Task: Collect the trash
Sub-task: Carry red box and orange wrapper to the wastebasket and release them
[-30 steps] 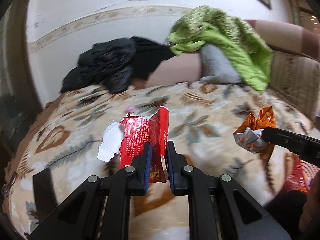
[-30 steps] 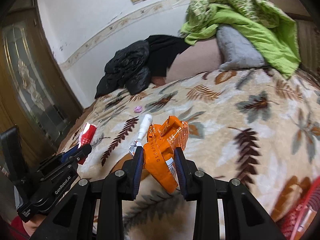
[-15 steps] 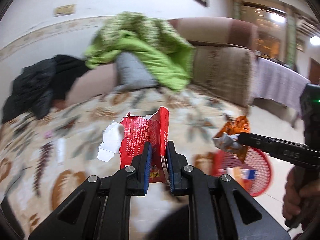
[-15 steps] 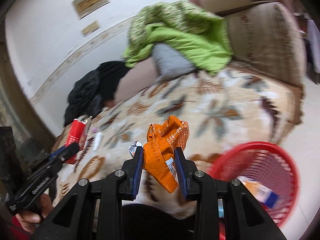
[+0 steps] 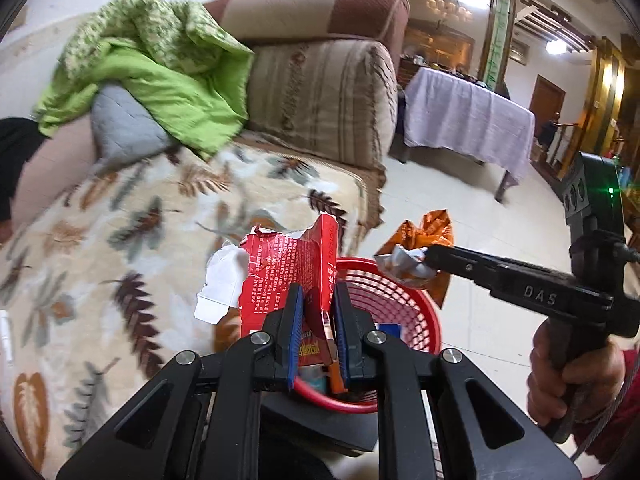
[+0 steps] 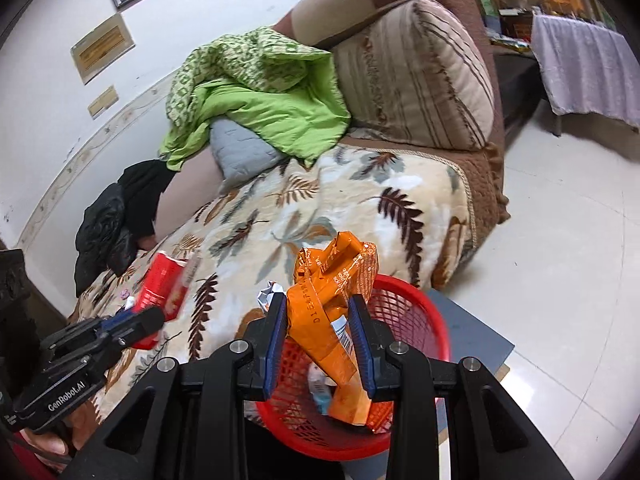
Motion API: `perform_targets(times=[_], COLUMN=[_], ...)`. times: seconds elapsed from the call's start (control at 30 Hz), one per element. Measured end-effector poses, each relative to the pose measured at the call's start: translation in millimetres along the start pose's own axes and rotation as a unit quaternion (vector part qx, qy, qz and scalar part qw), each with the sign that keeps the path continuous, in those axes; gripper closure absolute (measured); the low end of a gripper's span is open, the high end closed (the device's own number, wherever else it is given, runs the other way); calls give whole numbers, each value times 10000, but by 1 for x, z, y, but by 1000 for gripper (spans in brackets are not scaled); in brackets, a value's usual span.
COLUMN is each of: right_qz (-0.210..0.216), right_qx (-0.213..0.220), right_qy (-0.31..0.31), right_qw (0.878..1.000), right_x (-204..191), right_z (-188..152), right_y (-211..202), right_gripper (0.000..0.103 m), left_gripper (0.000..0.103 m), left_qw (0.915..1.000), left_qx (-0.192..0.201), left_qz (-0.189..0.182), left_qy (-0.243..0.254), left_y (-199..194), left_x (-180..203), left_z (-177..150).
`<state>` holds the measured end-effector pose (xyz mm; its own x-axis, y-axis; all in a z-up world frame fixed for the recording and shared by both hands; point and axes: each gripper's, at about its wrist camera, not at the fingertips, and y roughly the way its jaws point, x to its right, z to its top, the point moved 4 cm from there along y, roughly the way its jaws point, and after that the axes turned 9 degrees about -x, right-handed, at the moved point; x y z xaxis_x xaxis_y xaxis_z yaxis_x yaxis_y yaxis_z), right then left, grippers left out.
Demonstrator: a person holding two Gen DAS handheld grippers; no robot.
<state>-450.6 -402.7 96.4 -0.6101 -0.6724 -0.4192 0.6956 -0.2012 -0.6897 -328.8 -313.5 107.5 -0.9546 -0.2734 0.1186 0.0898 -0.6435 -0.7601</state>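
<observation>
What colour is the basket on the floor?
Red: the basket shows best in the right wrist view.

Both wrist views look down—sharing the red basket (image 5: 416, 312).

Brown sofa (image 5: 320, 60) with leaf-print blanket (image 5: 120, 240) at left; cloth-covered table (image 5: 460, 120) upper right; pale tiled floor (image 6: 560, 240).

We see our left gripper (image 5: 316, 326) tilted downward, jaws pinched tight at 12 o'clock from its wrist; our right gripper (image 6: 320, 332) also slopes down, jaws held partway apart; the right hand (image 5: 576, 376) grips its handle at 4 o'clock in the left wrist view.
</observation>
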Motion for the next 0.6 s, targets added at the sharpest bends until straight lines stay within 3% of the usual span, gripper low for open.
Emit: perform_targets(times=[0.27,0.3,0.33,0.37,0.6], right_qz=[-147,-224,-269,-288,-454], right_qx=[-160,-223,-260,-270,-187], right_qy=[266,289,329,360,281], right_qw=[9994,9991,9988,9986,9984], right_x=[24,27,29,32,26], right_z=[-3,-3,-4,-4,-5], right_y=[18,22,24,24,18], right_gripper=[66,62,59,54,51], left_gripper=[86,79,63,58,57], left_qw=[9987,9985,9981,9979,9981], left_qx=[-265,-276,-330,-344,-277], left_qz=[-406,-432,-479,-494,-349], left_qy=[-120,-165,-213,-255,-436], left_y=[31,34,38,39,29], left_x=[3,2,1,0,-14], left_z=[8,9,10,10,5])
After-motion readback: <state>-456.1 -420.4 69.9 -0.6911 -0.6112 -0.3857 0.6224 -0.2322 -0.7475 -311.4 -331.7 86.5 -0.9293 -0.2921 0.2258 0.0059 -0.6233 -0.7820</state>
